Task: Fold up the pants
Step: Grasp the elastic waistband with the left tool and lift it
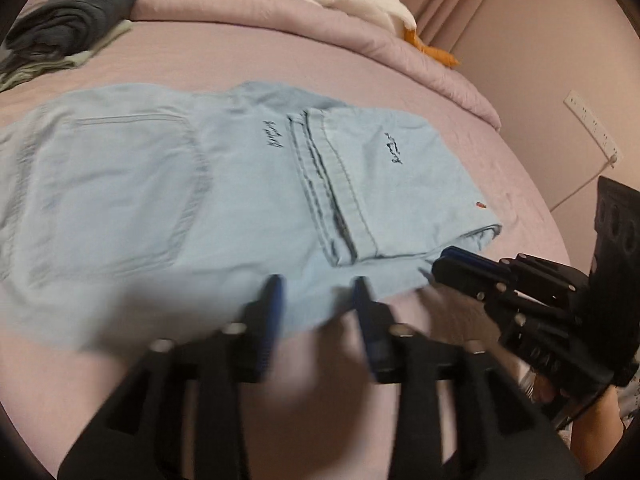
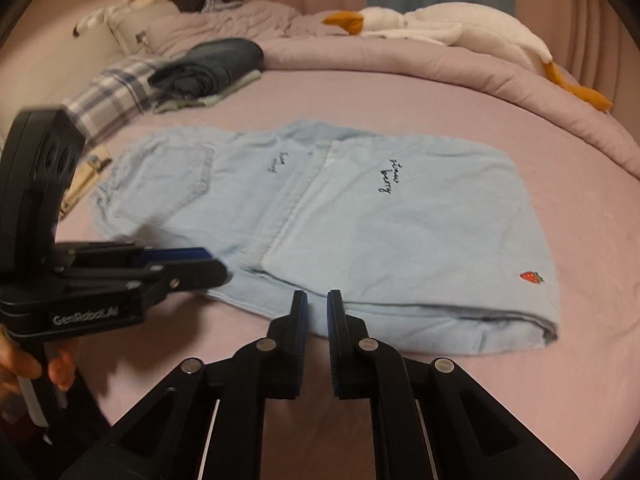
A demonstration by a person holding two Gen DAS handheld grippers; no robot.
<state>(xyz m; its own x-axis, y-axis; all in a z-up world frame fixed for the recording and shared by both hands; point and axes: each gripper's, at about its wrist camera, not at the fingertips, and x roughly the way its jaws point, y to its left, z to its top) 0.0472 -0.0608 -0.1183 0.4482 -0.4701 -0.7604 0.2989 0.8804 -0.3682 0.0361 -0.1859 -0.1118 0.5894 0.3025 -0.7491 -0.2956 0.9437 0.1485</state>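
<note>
A pink-sheeted bed (image 2: 440,112) fills both views, with light-blue pants (image 2: 360,220) lying folded across its middle, one end doubled over so an embroidered strawberry (image 2: 532,277) faces up near the front corner. A white plush goose (image 2: 440,24) sprawls along the far quilt, and a stack of dark folded clothes (image 2: 212,64) sits well apart at the back. At the pants' near edge, the left gripper (image 1: 318,288) has its blue-padded tongs apart, with cloth beneath them but nothing clamped. The right gripper (image 2: 318,300) hovers just beside the same edge, tongs nearly together and empty.
</note>
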